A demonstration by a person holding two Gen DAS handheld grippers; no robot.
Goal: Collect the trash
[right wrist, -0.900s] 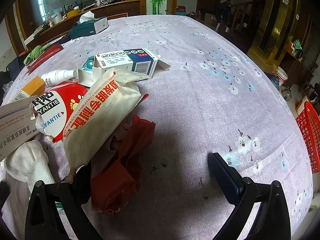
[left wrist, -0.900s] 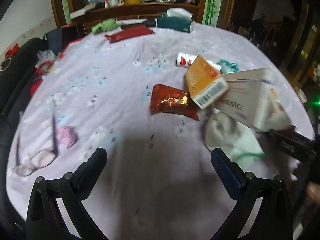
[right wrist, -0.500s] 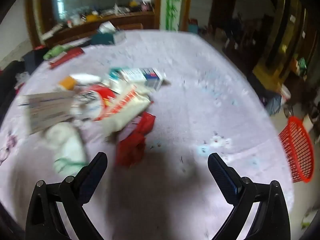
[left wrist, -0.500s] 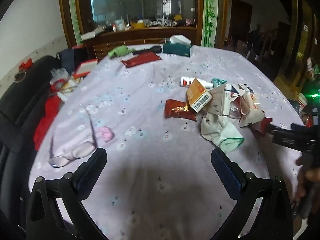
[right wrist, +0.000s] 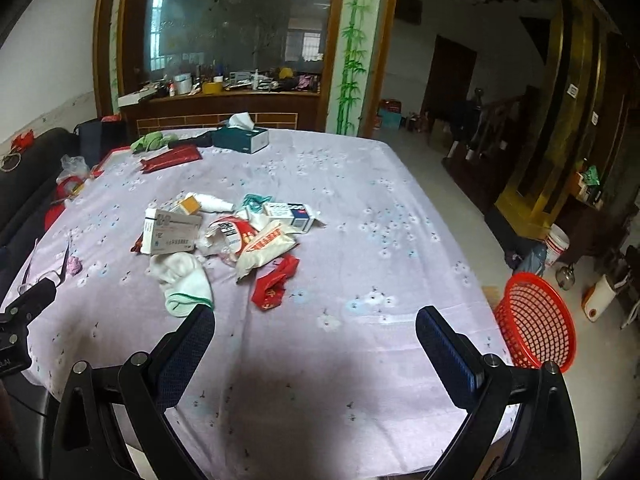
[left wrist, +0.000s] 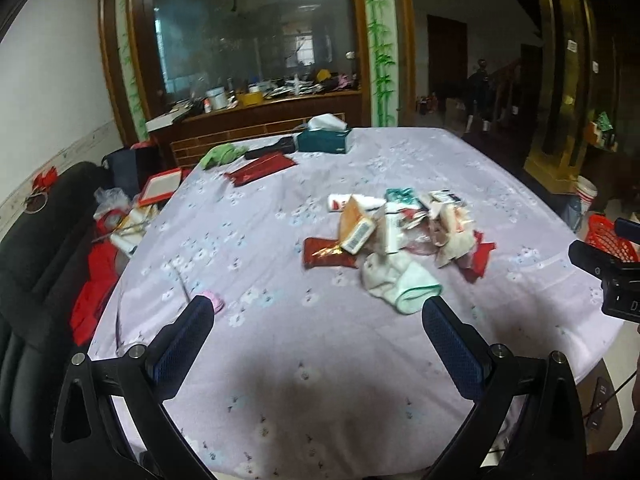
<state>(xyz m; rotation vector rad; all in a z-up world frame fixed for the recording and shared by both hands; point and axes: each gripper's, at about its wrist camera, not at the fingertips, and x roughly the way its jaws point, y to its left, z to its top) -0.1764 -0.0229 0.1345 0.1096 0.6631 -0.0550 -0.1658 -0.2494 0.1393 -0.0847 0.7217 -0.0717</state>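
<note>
Red basket [right wrist: 534, 322] whole only in right view; both tools [left wrist: 318, 344] [right wrist: 316, 344] wide open, empty.

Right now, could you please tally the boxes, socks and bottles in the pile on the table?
Boxes: 3
Socks: 1
Bottles: 1
Total: 5

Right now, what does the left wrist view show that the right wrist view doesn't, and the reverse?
Left wrist only: the open left gripper, and the right gripper's black body at the right edge.
Right wrist only: the open right gripper, the whole red mesh plastic basket on the floor, the white bucket.
Both: the lilac floral tablecloth, the white green-trimmed sock, the teal tissue box.
</note>
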